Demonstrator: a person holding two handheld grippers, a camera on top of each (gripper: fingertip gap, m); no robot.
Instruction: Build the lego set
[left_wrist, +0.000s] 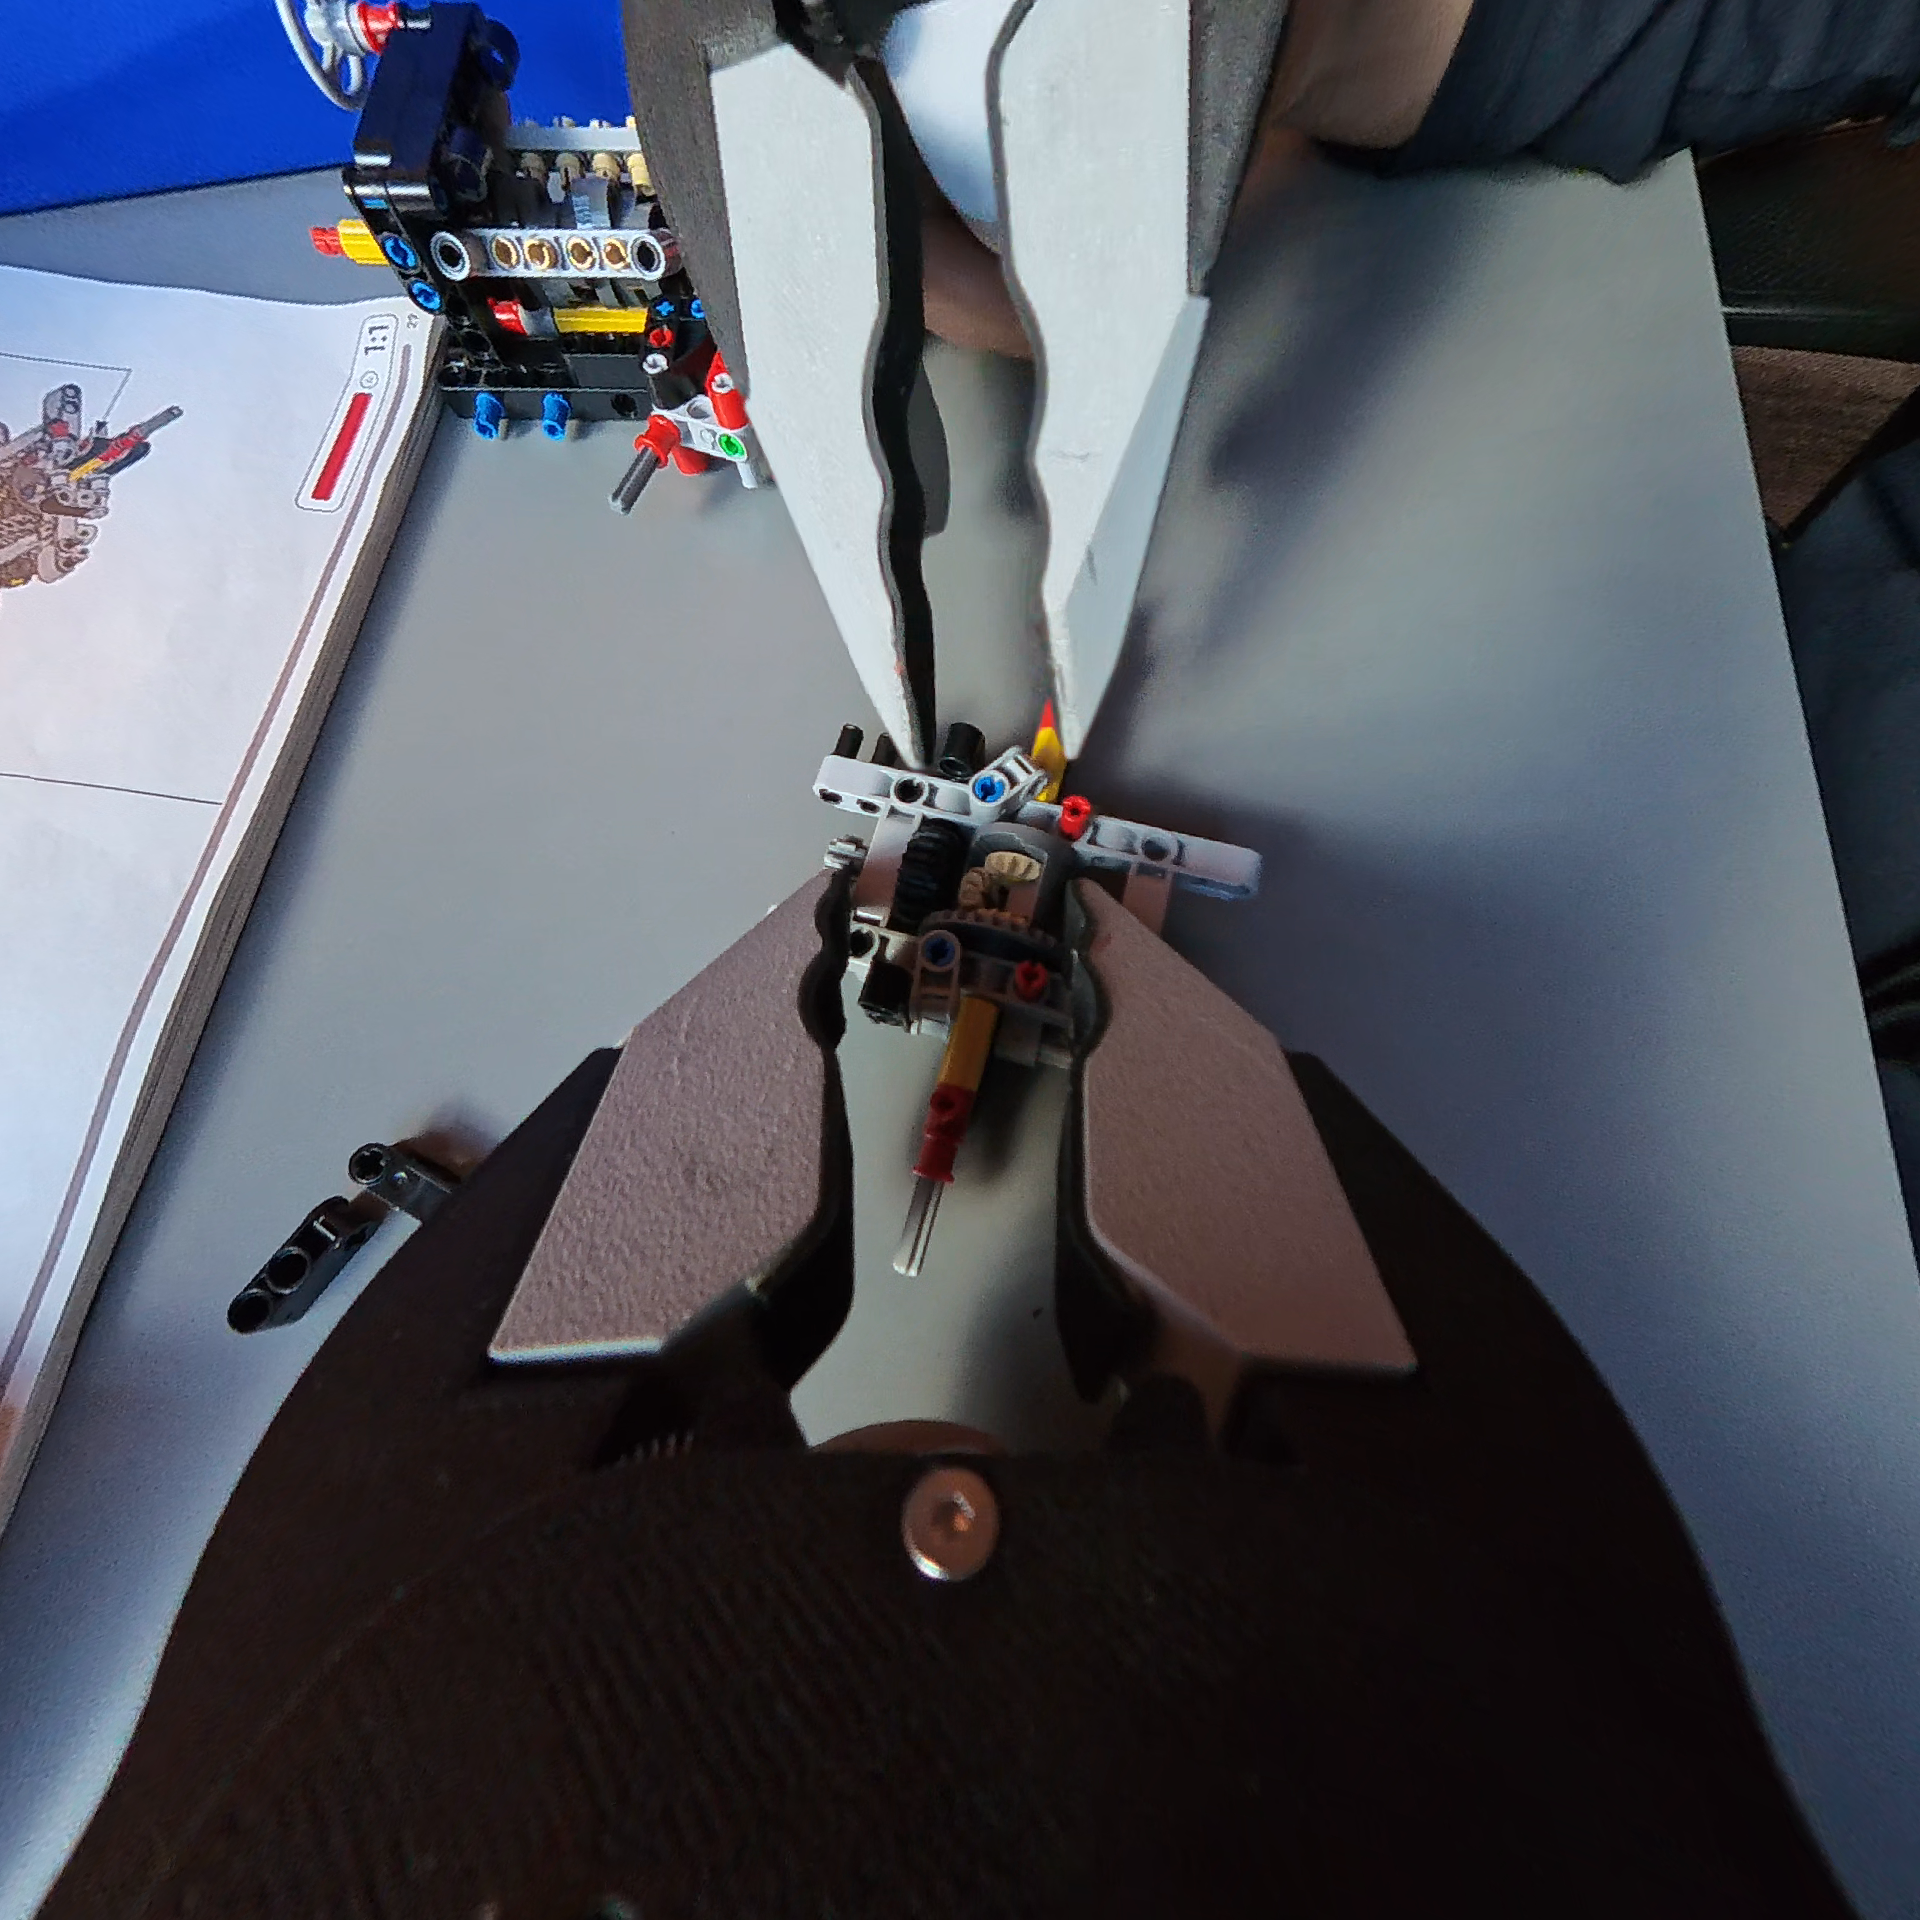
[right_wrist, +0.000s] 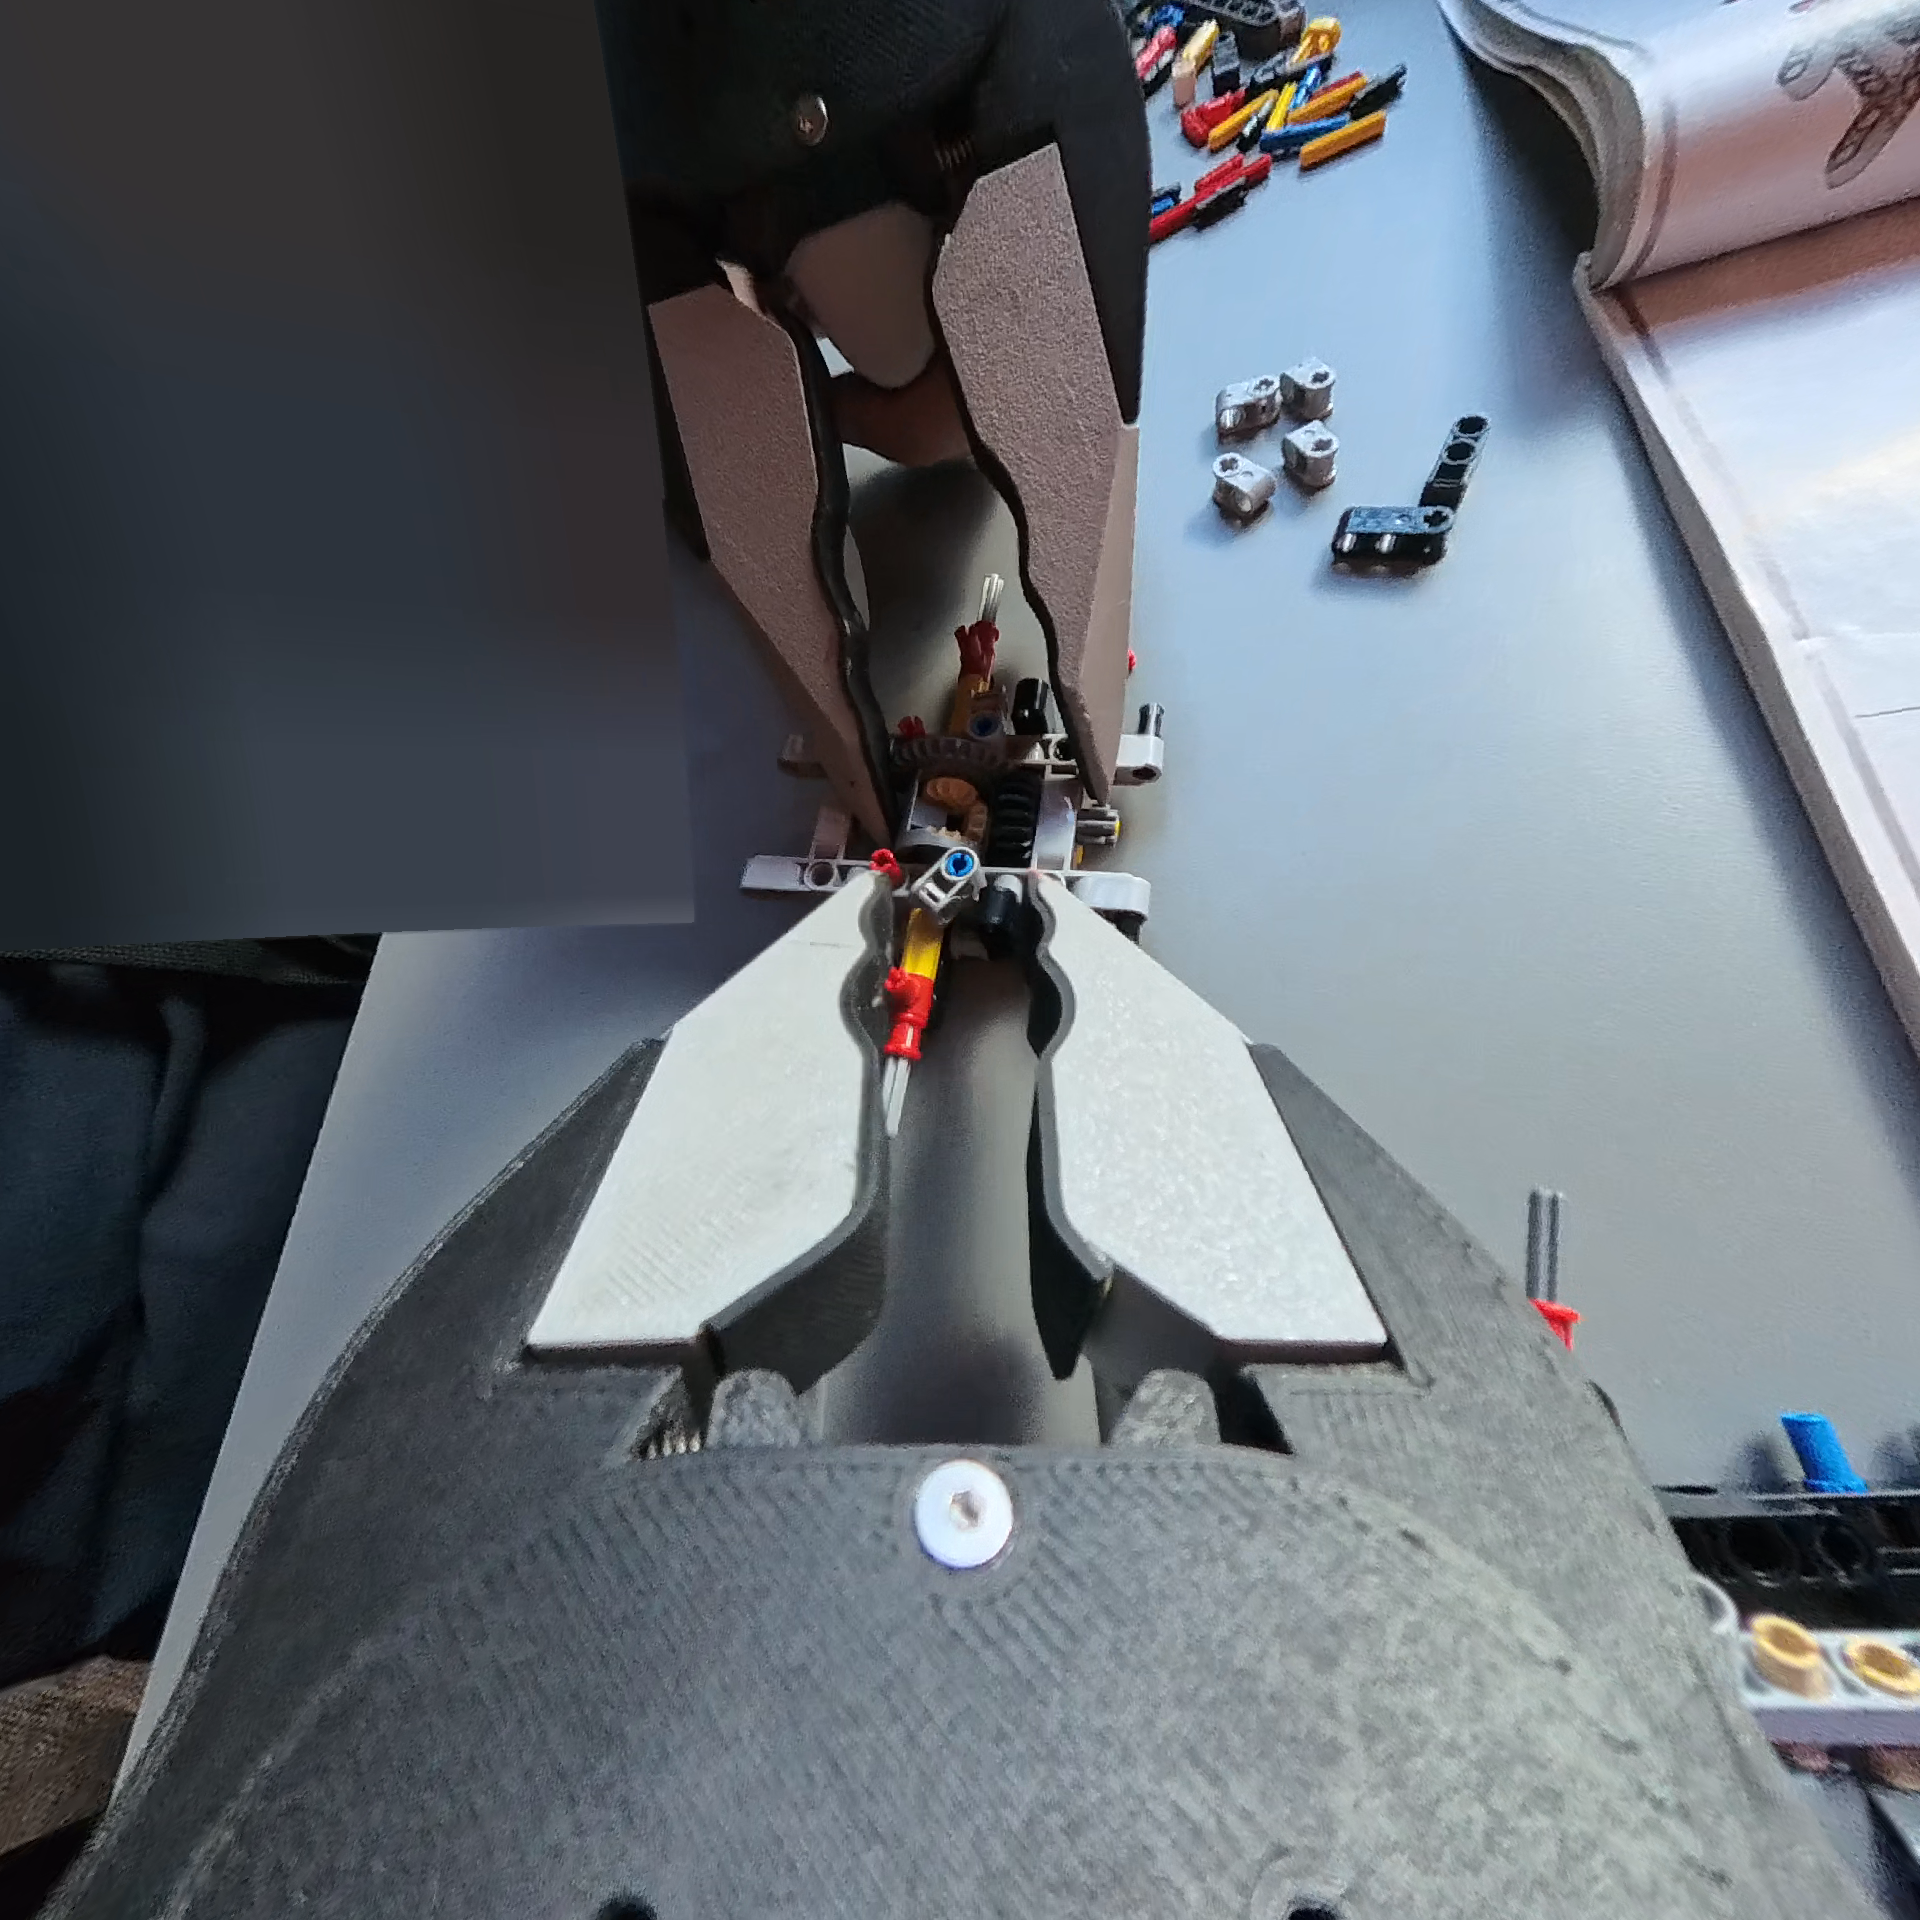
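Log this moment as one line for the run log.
left claw: shut on gear assembly | right claw: at its far end, grip unclear | table | booklet left

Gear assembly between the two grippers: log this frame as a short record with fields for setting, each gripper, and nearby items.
setting: grey table
centre object: small gear assembly of grey beams, black and tan gears, yellow and red axles
left gripper: fingers closed on the sides of the assembly's frame
right gripper: fingertips at the far cross beam, straddling a black pin and a yellow axle; contact unclear
nearby: larger black build, open instruction booklet, black connectors, grey connectors, loose coloured pins
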